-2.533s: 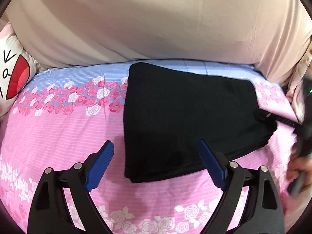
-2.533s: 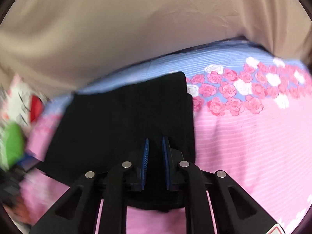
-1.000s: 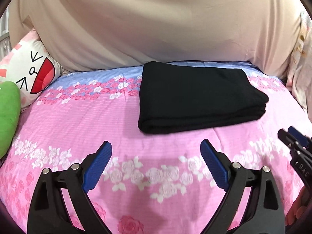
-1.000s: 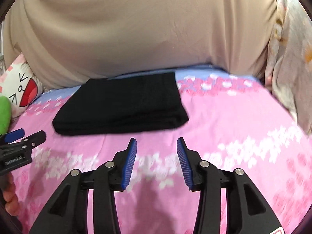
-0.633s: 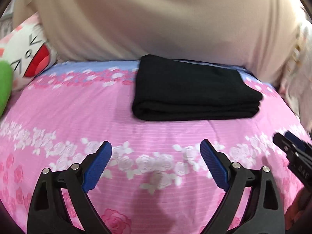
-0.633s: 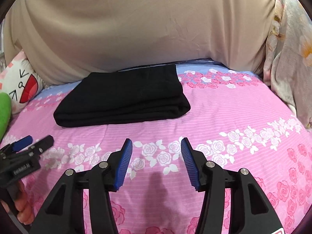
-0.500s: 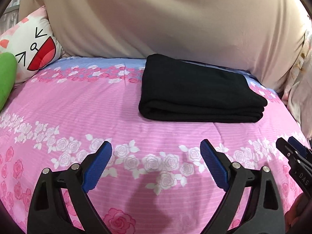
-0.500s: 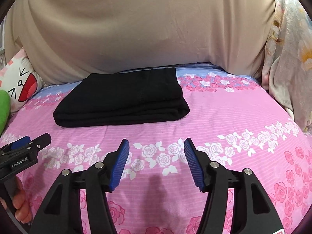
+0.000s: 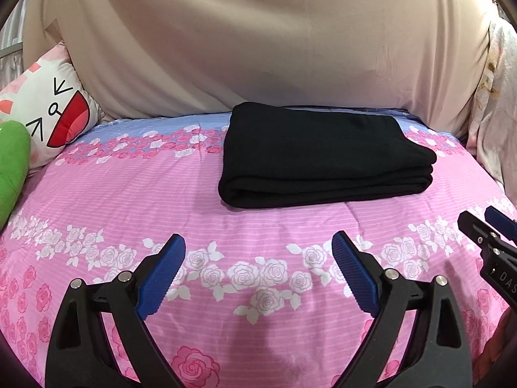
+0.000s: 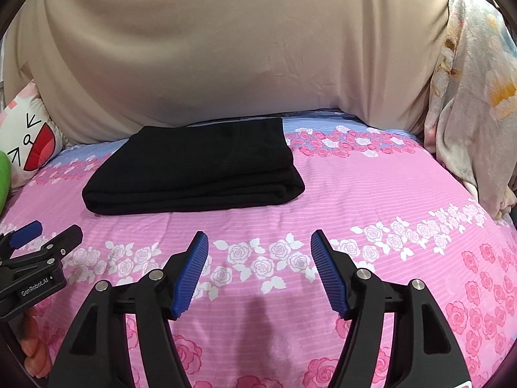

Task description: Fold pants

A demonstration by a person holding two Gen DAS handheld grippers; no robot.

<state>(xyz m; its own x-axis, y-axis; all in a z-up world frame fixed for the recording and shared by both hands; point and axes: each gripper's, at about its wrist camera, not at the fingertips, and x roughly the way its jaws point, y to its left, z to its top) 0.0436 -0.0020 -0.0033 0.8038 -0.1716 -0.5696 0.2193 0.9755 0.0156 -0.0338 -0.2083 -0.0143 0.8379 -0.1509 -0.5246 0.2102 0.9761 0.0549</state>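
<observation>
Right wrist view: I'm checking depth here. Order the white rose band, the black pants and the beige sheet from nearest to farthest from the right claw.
1. White rose band, just ahead of the right claw.
2. Black pants, farther back, left of centre.
3. Beige sheet, behind everything.

left gripper body, seen in the right wrist view: "GenRobot.AI" in white letters on black, beside a small white mark too tiny to read.
right gripper body, seen at the edge of the left wrist view: "DAS" in white letters, cut off by the frame edge.
pillow: drawn cartoon face only, no lettering.
</observation>
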